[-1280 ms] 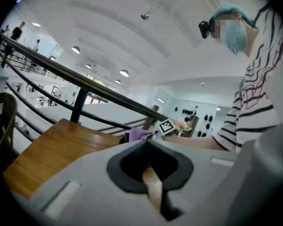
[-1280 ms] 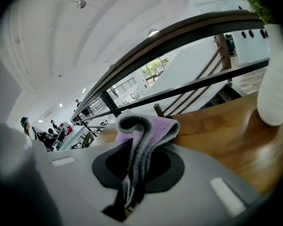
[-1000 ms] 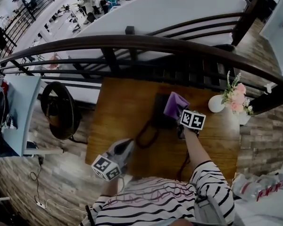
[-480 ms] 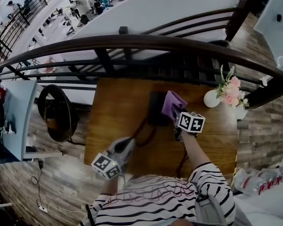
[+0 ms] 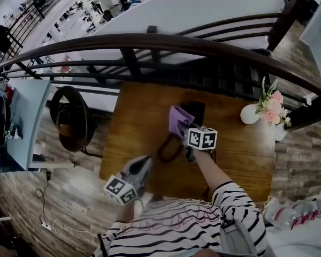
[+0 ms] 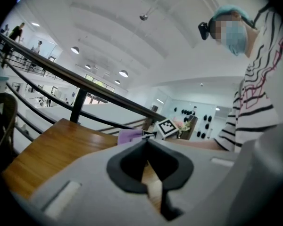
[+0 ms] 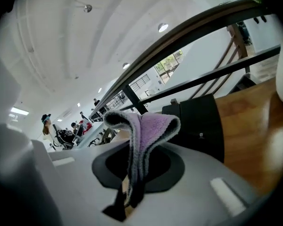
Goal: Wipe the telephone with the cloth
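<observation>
Mid-wipe, I judge: right hand-held gripper (image 5: 185,133) clenches the cloth (image 5: 178,120) at the telephone (image 5: 196,110); next, sweep it across the top. Left hand-held gripper (image 5: 145,164) hangs closed, empty.

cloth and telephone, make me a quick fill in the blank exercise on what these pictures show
1. The right gripper has its jaws shut on a ____ cloth.
2. The telephone on the wooden table is ____ in colour.
3. The left gripper holds ____.

Missing words: purple; black; nothing
</observation>
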